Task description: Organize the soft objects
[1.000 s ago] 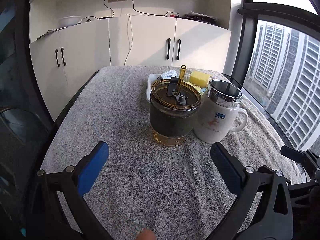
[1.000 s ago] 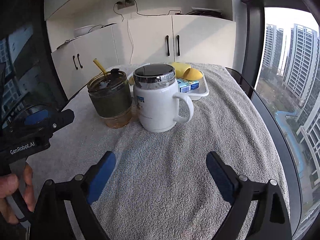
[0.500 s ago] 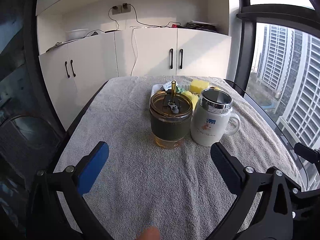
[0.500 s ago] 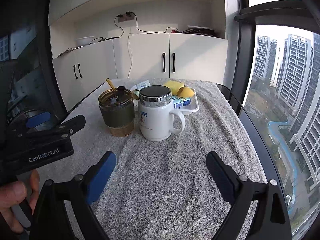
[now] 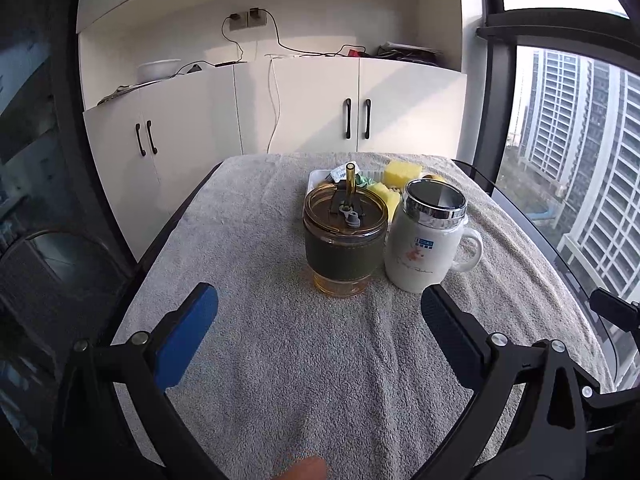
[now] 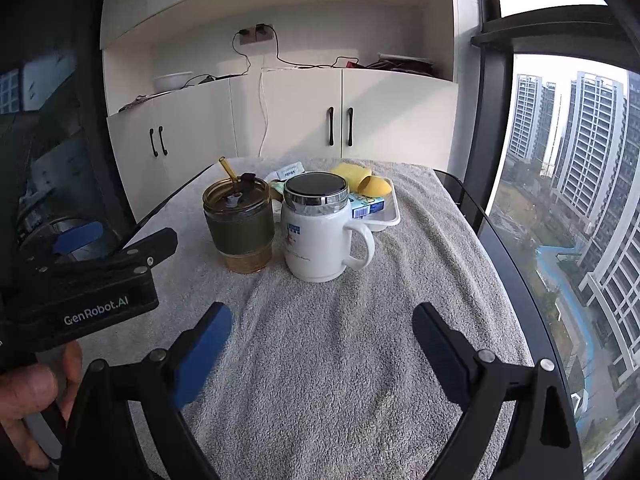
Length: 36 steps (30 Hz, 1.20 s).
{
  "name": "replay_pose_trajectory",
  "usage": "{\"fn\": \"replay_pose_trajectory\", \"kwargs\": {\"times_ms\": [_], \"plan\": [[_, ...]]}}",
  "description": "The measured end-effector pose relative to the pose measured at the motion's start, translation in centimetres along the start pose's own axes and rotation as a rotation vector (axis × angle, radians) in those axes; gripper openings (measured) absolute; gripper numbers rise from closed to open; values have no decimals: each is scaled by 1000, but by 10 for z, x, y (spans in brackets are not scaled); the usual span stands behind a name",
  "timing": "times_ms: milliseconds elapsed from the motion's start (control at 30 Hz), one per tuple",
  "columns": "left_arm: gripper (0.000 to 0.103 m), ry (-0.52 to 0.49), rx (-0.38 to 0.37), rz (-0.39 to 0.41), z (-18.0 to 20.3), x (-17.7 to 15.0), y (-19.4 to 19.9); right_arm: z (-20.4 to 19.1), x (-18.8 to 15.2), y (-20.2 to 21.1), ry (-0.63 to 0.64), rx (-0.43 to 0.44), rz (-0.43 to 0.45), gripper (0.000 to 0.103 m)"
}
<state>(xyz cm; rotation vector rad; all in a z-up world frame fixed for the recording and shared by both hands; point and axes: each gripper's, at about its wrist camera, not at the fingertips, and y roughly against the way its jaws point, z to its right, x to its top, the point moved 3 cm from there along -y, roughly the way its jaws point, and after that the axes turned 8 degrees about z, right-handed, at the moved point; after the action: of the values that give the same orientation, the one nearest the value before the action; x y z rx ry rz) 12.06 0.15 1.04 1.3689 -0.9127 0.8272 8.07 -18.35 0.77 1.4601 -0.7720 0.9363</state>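
Yellow sponges (image 5: 402, 170) (image 6: 352, 171) lie in a white tray (image 6: 390, 216) at the far side of the towel-covered table, with a yellow egg-shaped piece (image 6: 374, 186) and small packets beside them. An amber glass tumbler (image 5: 345, 236) (image 6: 239, 226) with a straw and a white lidded mug (image 5: 429, 238) (image 6: 320, 226) stand in front of the tray and partly hide it. My left gripper (image 5: 320, 332) hangs open over bare towel, short of the tumbler. Just as wide, my right gripper (image 6: 322, 336) holds nothing, short of the mug.
A grey towel (image 5: 280, 360) covers the table to its edges. White cabinets (image 5: 300, 108) with cables and a bowl on top stand behind. A glass wall with a dark frame (image 6: 492, 120) runs along the right. The left tool and a hand (image 6: 36, 396) show at left in the right wrist view.
Both grippers drew back and rose, so tumbler, mug and tray look smaller and farther. Over the last half second nothing moved. Jaws stayed wide.
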Motion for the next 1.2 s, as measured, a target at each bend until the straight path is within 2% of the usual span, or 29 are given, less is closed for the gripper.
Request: {"fn": "replay_pose_trajectory", "kwargs": {"times_ms": [467, 833, 1200], "plan": [[103, 6, 18, 4, -1, -1, 1, 1, 0, -4, -5, -16, 0, 94], [103, -2, 41, 7, 1, -2, 1, 6, 3, -10, -26, -80, 7, 94], [103, 2, 38, 14, 1, -2, 2, 6, 5, -10, -30, -79, 13, 94]]}}
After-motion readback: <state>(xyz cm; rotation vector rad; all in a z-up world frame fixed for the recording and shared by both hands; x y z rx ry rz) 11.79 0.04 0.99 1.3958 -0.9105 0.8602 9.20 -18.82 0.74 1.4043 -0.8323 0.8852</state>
